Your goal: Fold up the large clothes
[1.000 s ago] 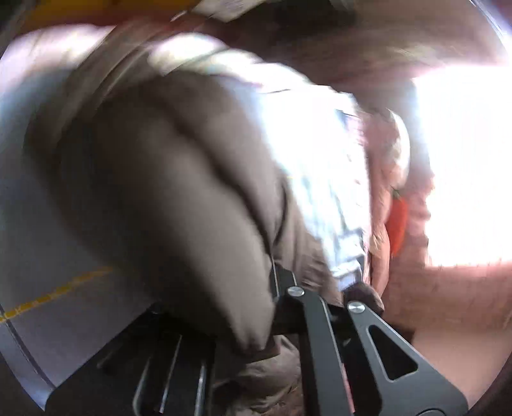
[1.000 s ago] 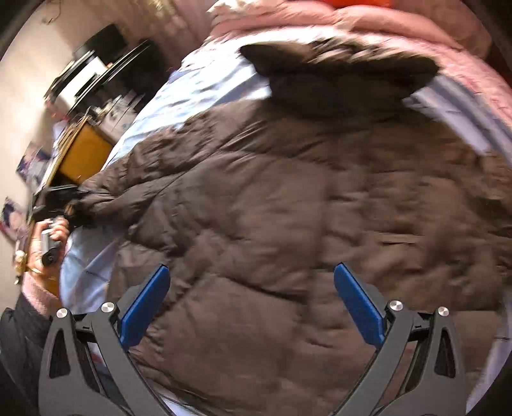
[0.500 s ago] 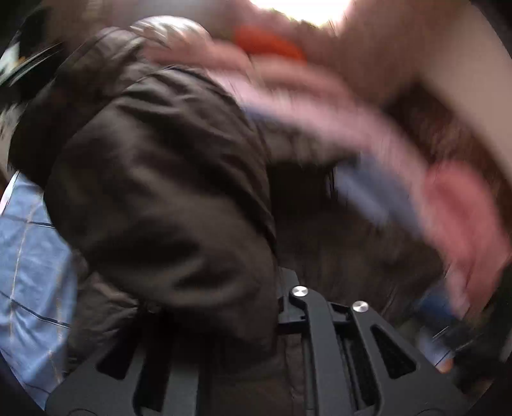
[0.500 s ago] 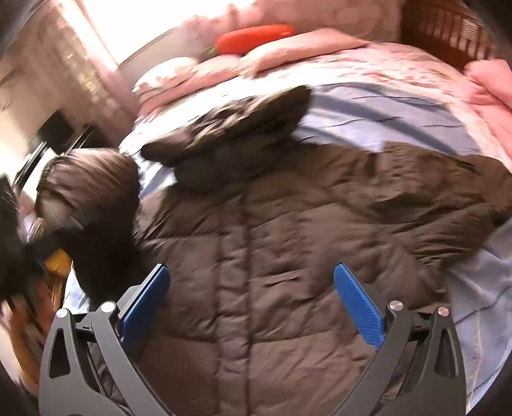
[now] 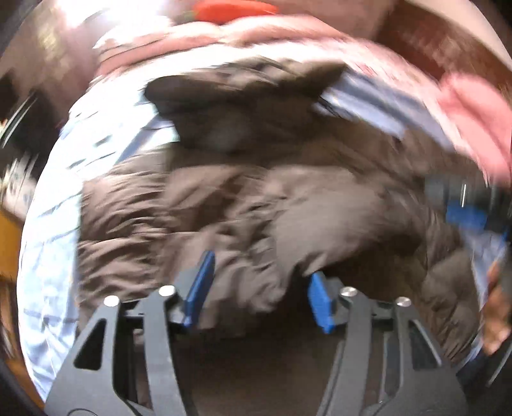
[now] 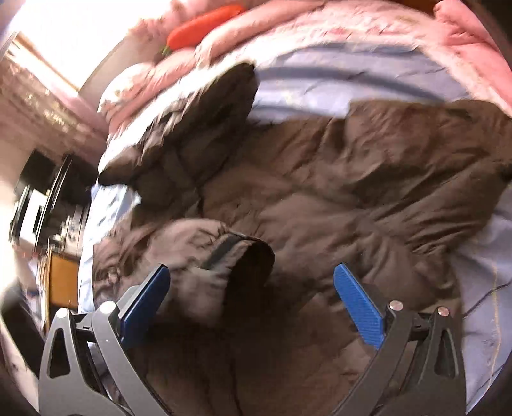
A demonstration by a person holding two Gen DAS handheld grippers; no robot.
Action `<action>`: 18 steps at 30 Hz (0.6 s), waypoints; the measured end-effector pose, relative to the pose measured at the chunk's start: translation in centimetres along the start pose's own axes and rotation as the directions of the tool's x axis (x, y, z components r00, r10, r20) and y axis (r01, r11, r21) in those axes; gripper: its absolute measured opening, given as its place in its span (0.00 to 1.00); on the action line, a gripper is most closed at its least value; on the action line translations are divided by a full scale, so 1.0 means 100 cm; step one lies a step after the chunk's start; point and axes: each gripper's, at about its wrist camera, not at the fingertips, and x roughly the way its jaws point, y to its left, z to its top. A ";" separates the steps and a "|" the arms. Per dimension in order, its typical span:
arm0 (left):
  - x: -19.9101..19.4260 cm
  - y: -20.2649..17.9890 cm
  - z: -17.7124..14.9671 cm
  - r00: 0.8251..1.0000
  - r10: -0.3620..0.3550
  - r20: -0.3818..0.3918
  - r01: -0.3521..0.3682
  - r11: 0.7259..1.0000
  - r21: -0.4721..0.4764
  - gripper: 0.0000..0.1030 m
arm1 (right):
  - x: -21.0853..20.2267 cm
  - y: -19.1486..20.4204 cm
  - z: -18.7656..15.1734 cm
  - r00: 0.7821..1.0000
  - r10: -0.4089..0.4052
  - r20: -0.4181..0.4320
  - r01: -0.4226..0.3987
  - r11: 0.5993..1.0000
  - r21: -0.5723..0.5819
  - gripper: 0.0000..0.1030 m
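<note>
Your left gripper [image 5: 259,288]: jaws parted, a sleeve [image 5: 336,224] lying between them.
Your jacket [image 5: 224,198]: spread mid-bed [image 5: 48,256], blurred.

Jacket [image 6: 336,198] spread flat on bed sheet [image 6: 336,86], hood [image 6: 192,128] toward far end. Left sleeve [image 6: 217,249] folded across jacket front, cuff near middle. Quilt [image 6: 320,35] heaped behind hood at head of bed; long pillow [image 6: 204,28] on top of quilt. Desk [image 6: 60,281] beside bed, on left. Right gripper [image 6: 252,288] above jacket hem, sleeve cuff between its fingers. Left gripper [image 5: 259,288] above jacket body, near folded sleeve.
</note>
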 end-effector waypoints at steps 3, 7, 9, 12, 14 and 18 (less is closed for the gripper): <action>-0.015 0.049 0.010 0.999 0.041 0.005 -0.040 0.992 -0.117 0.58 | 0.030 0.000 -0.008 0.982 0.160 -0.101 -0.153 0.985 0.078 0.99; -0.006 0.081 0.005 0.997 -0.005 -0.075 -0.008 0.986 -0.169 0.57 | 0.053 -0.002 -0.020 0.901 0.401 -0.166 -0.349 0.897 0.272 0.99; 0.001 0.076 -0.003 0.995 -0.041 -0.096 0.026 0.988 -0.152 0.57 | 0.061 0.007 -0.028 0.879 0.429 -0.207 -0.365 0.886 0.287 0.99; 0.010 0.057 -0.010 0.994 0.005 -0.108 -0.012 0.998 -0.067 0.57 | 0.078 0.017 -0.051 0.812 0.507 -0.289 -0.395 0.842 0.367 0.99; 0.008 0.049 -0.010 0.995 0.037 -0.096 -0.040 0.999 -0.030 0.57 | 0.087 0.016 -0.065 0.742 0.617 -0.262 -0.467 0.757 0.458 0.99; 0.010 0.044 -0.006 0.995 0.018 -0.097 -0.021 0.999 -0.029 0.58 | 0.099 0.009 -0.074 0.701 0.690 -0.179 -0.502 0.656 0.564 0.69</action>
